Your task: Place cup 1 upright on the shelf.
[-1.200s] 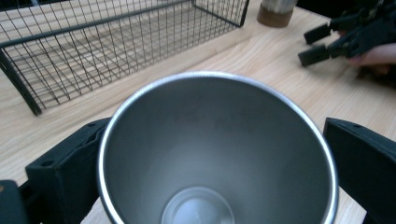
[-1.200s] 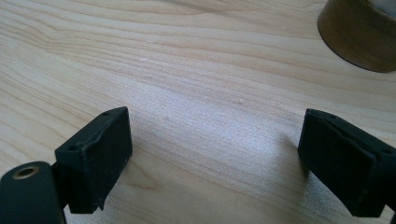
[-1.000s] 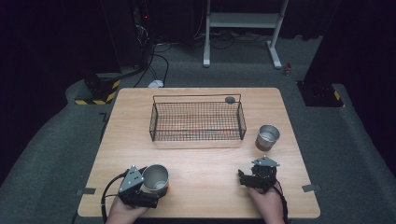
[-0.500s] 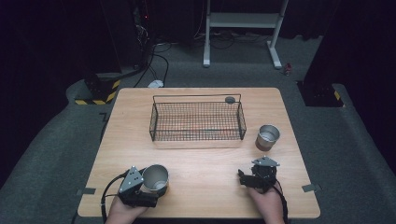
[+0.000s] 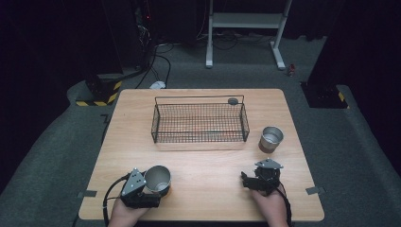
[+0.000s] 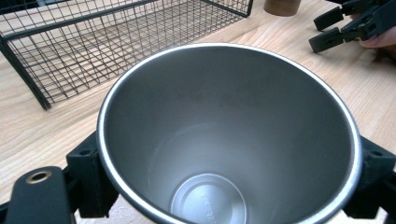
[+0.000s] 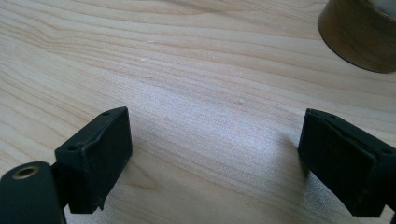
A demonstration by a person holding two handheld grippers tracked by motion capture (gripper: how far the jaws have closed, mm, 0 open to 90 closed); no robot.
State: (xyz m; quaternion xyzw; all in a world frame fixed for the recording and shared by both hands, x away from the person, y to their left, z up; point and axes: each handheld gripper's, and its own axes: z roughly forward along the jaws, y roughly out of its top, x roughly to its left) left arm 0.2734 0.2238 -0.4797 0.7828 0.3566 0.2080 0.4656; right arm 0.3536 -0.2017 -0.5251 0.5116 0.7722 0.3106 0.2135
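Note:
A steel cup (image 5: 157,178) stands upright near the table's front left, and my left gripper (image 5: 158,187) is shut on it. Its jaws have just been closing on the cup. In the left gripper view the cup (image 6: 229,135) stands open-mouthed between the black pads (image 6: 91,182), which press on both sides of it. My right gripper (image 5: 246,180) rests low at the front right, its jaws pointing left. Its own view shows the right gripper (image 7: 215,163) open, with bare wood between the fingers. A second steel cup (image 5: 271,138) stands beyond it.
A black wire basket (image 5: 198,140) sits at the middle back of the wooden table (image 5: 213,165), with a small dark disc (image 5: 232,100) at its far right corner. The basket (image 6: 93,51) lies just beyond the held cup. Dark floor surrounds the table.

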